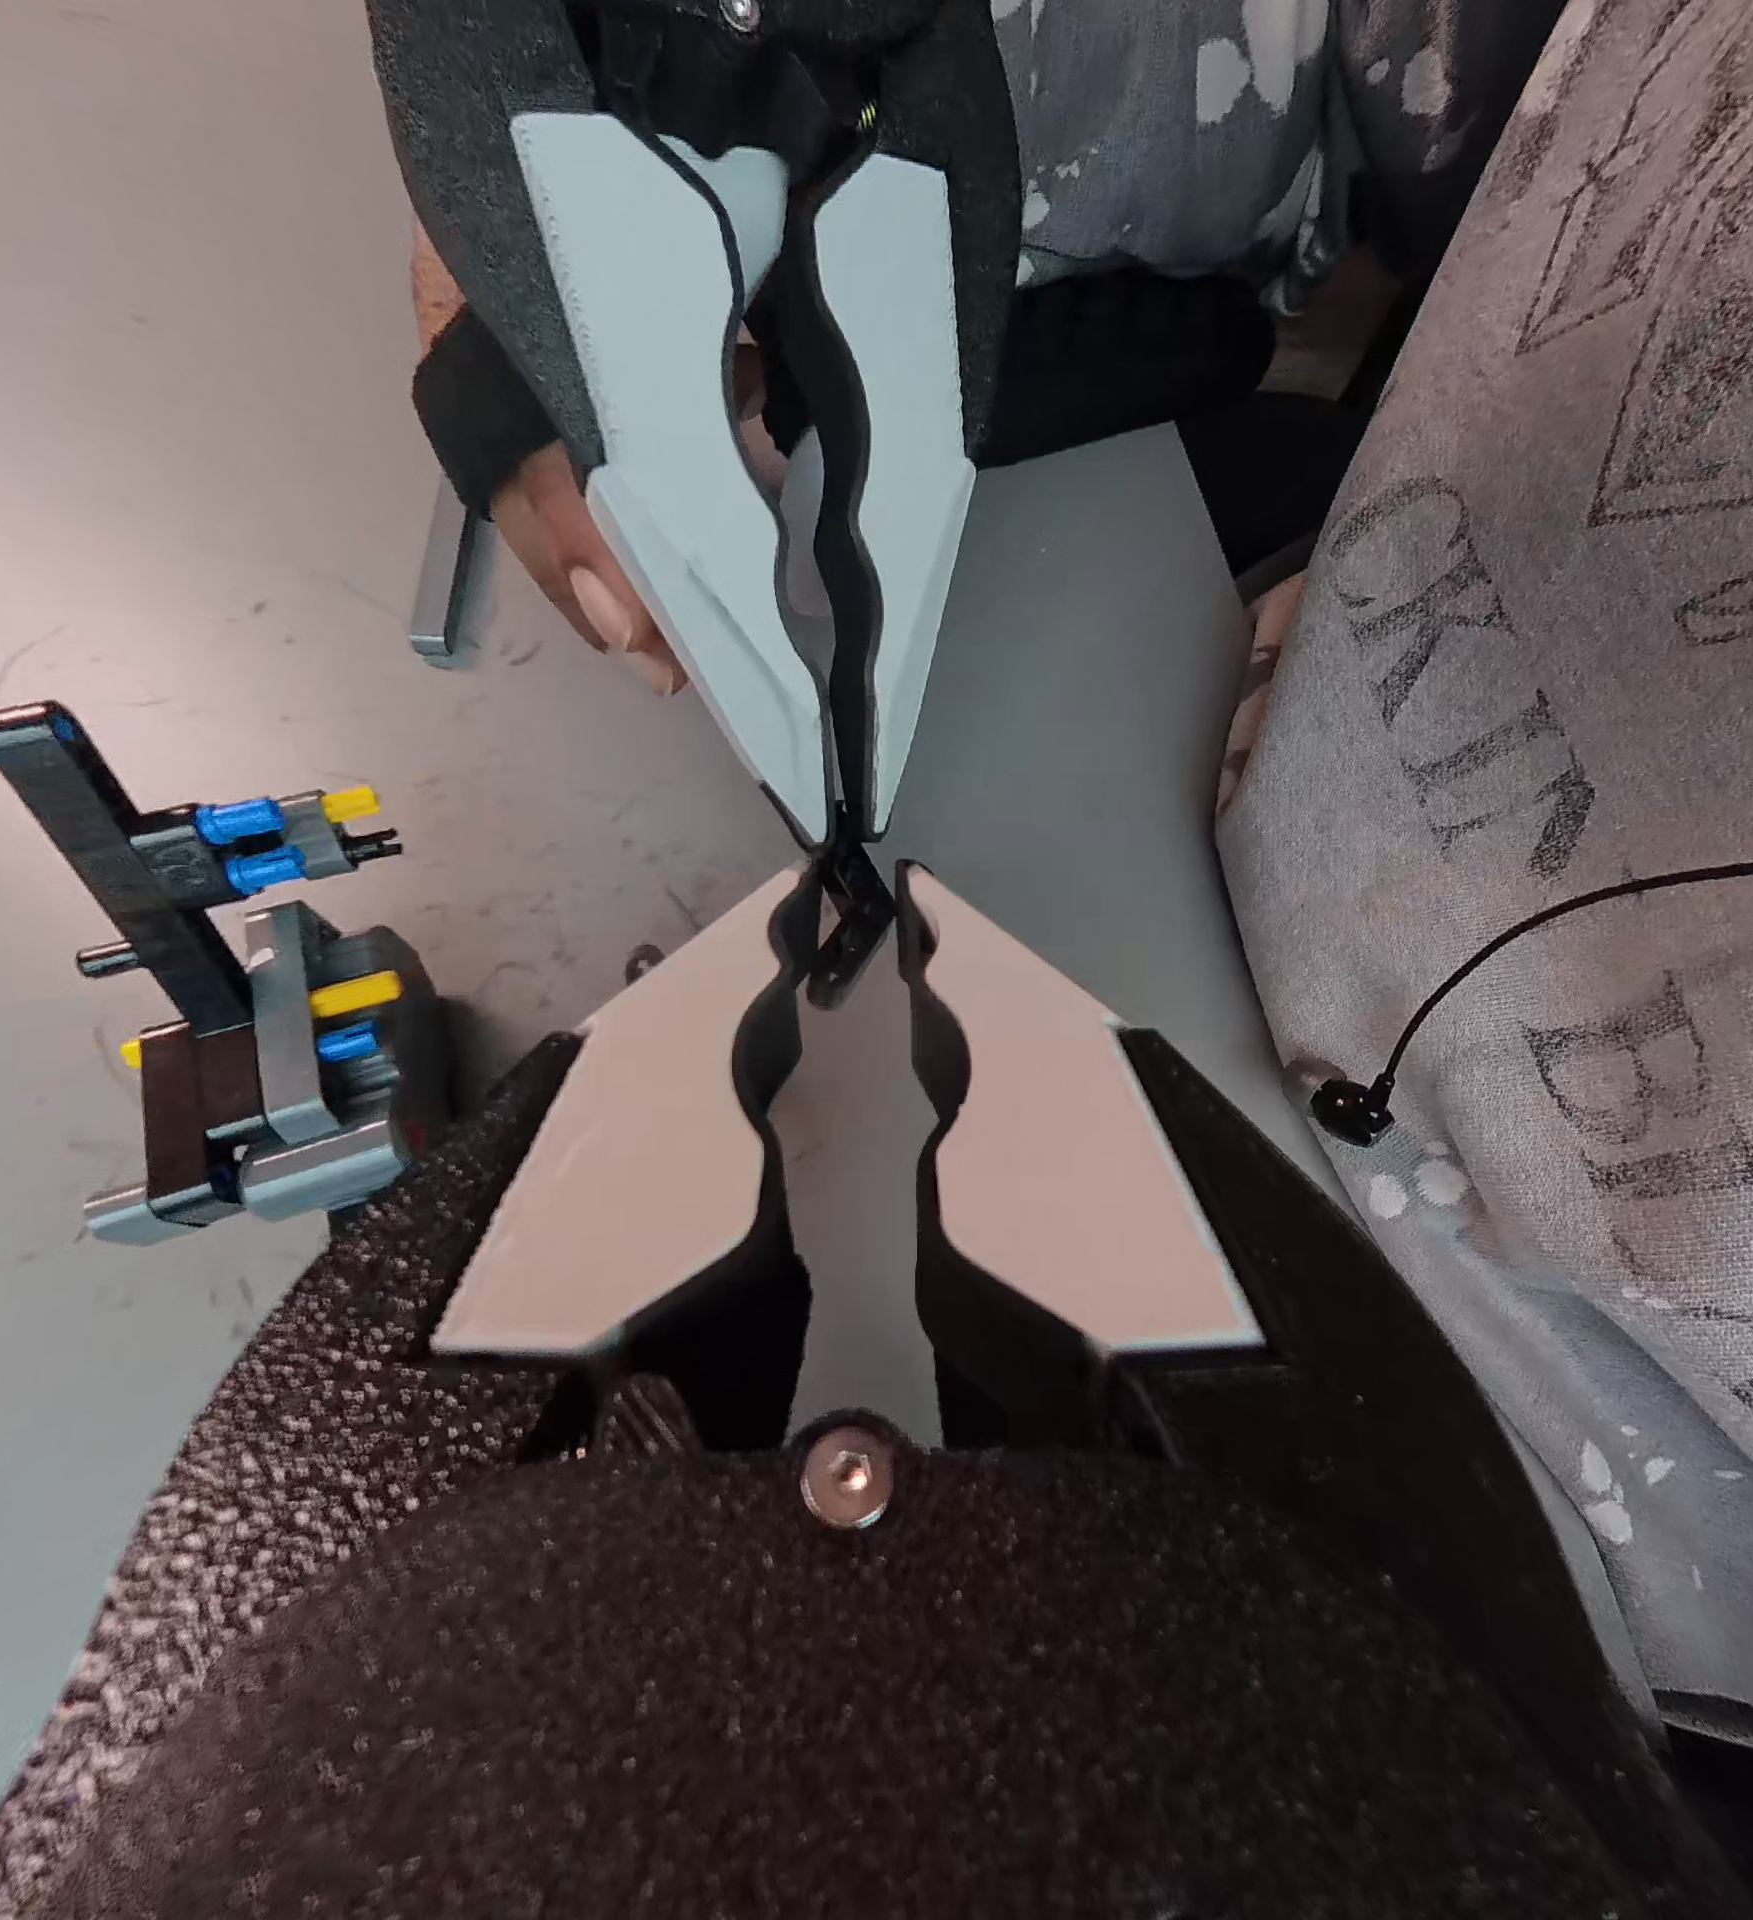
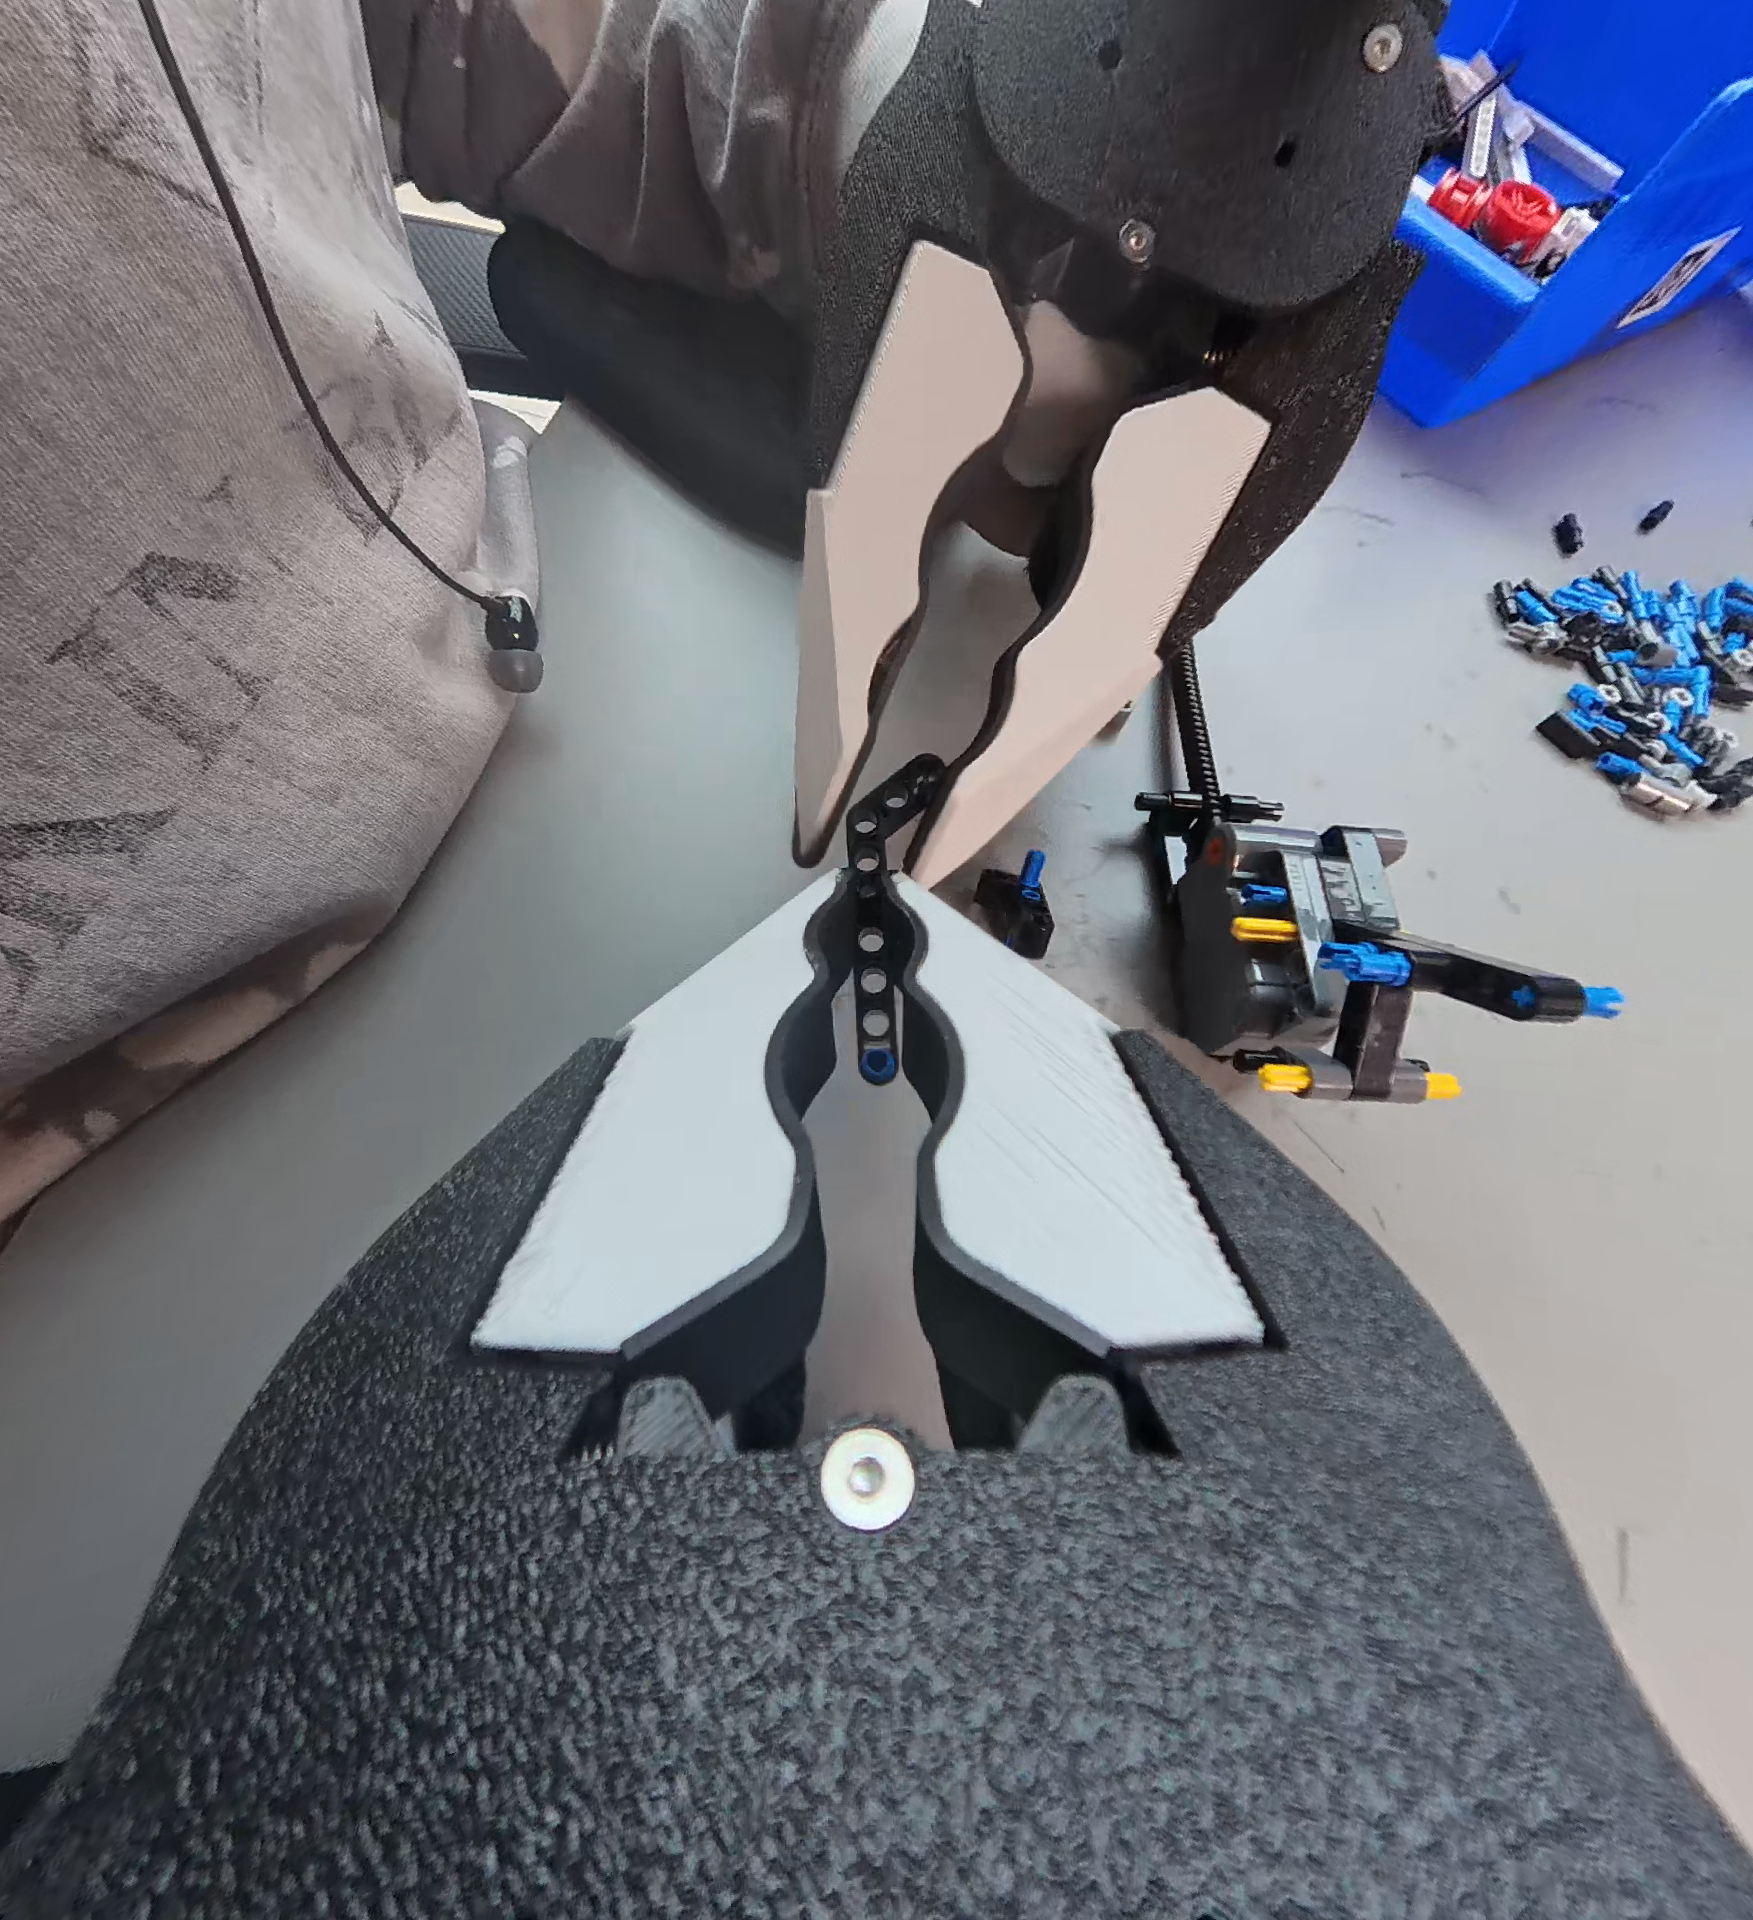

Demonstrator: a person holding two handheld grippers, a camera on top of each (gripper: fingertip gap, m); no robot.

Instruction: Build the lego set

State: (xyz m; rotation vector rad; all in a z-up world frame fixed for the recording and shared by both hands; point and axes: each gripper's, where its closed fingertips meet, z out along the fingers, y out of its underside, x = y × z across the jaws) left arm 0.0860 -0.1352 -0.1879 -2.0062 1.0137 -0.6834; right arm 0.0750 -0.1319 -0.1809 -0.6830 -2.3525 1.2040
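A thin black bent beam with holes (image 2: 870, 935) is held in the air between both grippers, over the table's near edge. My right gripper (image 2: 867, 883), with white fingers, is shut on the beam's straight part. A blue pin (image 2: 877, 1062) sits in the beam's lowest hole. My left gripper (image 2: 867, 857), with beige fingers, comes tip to tip and closes on the beam's bent end. In the left wrist view the left gripper (image 1: 856, 883) pinches the beam (image 1: 851, 935), and the right gripper (image 1: 841, 826) comes down from above. The part-built grey and black model (image 2: 1298, 956) stands on the table.
The model also shows at the left (image 1: 248, 987). A small black piece with a blue pin (image 2: 1017, 904) lies near it. A heap of blue and black pins (image 2: 1682, 686) and a blue bin (image 2: 1630, 208) are at the right. A person's grey garment (image 1: 1578, 727) and earphone cable (image 2: 513, 623) are close. My left and right fingertips are right by each other.
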